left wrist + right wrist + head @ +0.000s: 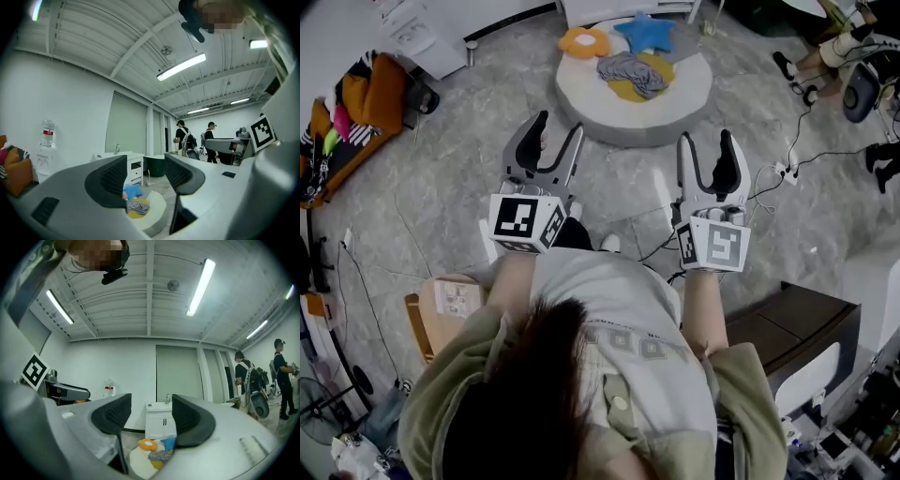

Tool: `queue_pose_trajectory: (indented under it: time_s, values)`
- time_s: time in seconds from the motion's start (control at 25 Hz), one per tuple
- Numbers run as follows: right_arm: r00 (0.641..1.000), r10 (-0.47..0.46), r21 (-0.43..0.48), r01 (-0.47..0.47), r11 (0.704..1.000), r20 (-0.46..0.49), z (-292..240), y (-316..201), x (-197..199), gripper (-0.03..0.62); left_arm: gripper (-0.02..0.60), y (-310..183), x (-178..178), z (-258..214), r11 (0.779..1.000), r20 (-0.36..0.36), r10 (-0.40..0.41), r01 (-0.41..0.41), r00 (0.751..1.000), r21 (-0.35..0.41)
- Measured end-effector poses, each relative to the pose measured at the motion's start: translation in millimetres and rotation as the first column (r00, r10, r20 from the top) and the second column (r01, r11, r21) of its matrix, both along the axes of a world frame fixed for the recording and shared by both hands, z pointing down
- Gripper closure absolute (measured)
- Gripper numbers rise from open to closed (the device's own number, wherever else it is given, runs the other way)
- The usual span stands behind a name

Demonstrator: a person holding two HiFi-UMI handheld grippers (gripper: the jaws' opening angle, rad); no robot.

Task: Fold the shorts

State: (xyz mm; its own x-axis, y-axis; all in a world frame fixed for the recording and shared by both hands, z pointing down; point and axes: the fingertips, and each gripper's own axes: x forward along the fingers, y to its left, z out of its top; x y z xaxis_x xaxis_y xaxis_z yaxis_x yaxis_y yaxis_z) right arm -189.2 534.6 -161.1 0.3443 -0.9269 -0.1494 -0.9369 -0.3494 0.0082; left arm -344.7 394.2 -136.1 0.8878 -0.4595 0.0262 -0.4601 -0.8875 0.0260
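Approach stage, folding not yet begun. Carrying left gripper [560, 127] and right gripper [705, 139] level and side by side, both parted moderately wide and gripping nothing. Looking past them toward shorts [630, 72]: grey, crumpled in a soft heap, lying on round pad [581, 105] on floor [469, 141], well apart from both grippers, partly over yellow cloth [623, 91]. Sharing pad with blue star [645, 33] and orange flower [584, 41], both plush-looking, near heap. Judging next need: lowering both grippers to pad, picking opposite edges of shorts, pinching grey cloth only, lifting and spreading flat before any fold. Expecting limp, thin cloth, bunching readily; keeping clear of yellow cloth beneath to avoid dragging it. Noting pad as thick, pale, rounded at rim; floor as grey, marbled, hard.
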Motion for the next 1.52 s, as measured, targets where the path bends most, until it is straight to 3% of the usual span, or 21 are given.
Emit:
queue_pose_trajectory:
  time_s: [0.08,0.16,0.56,0.76,1.2,1.52]
  values:
    - [1.000,-0.012,-0.026,0.012,1.000,0.002,8.9,-1.3,2.8,0.332,0.303,1.4,2.3,2.7,1.000,0.022,0.023,-0.023,0.999,0.000]
    - [1.000,-0.018,-0.044,0.018,0.999,-0.001,12.9,-2.4,4.7,0.332,0.288,-0.7,3.5,4.2,0.999,0.047,0.032,-0.033,0.998,0.005]
    - [0.999,0.008,-0.071,-0.006,0.997,0.031,29.6,-33.4,24.9,0.332,0.287,-44.1,23.0,25.5,0.999,0.093,0.034,-0.034,0.995,-0.005]
    - [0.999,0.009,-0.099,-0.006,0.995,0.034,41.2,-82.9,53.7,0.332,0.287,-95.0,56.6,38.1,0.999,0.083,0.047,-0.045,0.995,-0.030]
    - [0.999,0.026,-0.168,-0.021,0.986,0.027,56.2,-232.1,135.0,0.332,0.287,-250.5,143.7,63.7,0.991,0.138,0.119,-0.111,0.983,-0.068]
    - [0.990,0.098,-0.223,-0.074,0.972,0.098,90.1,-286.1,205.6,0.332,0.287,-318.2,189.9,100.4,0.985,0.202,0.146,-0.123,0.969,-0.123]
